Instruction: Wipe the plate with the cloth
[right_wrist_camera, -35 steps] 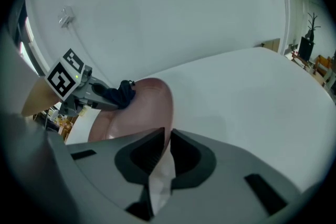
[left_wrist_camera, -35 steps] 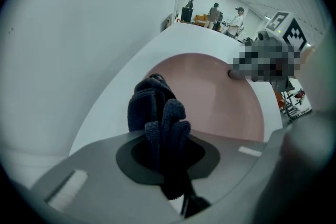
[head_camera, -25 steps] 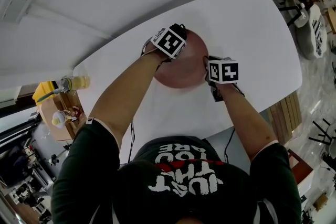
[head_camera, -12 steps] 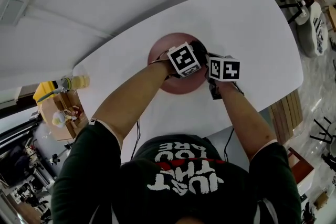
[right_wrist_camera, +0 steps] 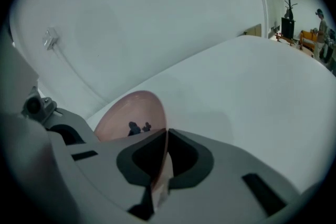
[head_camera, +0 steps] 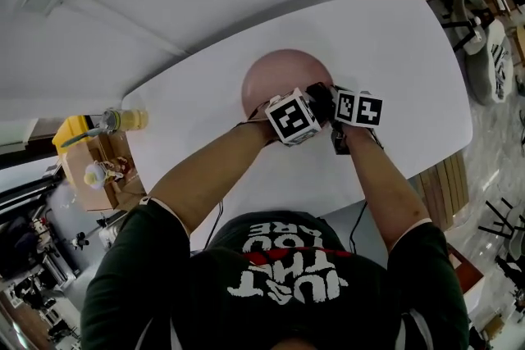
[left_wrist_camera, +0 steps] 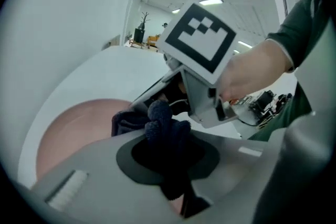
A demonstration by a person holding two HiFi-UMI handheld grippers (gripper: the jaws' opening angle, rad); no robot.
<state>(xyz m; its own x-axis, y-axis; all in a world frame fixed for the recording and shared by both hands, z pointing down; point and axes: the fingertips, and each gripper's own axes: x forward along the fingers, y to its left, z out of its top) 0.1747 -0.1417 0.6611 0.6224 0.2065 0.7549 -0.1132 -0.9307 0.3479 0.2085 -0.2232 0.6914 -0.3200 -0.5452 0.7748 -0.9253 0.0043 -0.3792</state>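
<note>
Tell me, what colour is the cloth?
Dark blue, almost navy. The cloth shows best in the left gripper view.

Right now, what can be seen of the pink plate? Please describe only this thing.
The plate is round, plain pink and smooth, with a slight gloss; it looks like plastic or glazed ceramic. It appears to lie flat on the white table. The right gripper is shut on its thin rim at the person's side, the jaws having just been closing there. The left gripper holds a dark cloth over its near right part; whether the cloth presses on it is hidden.
</note>
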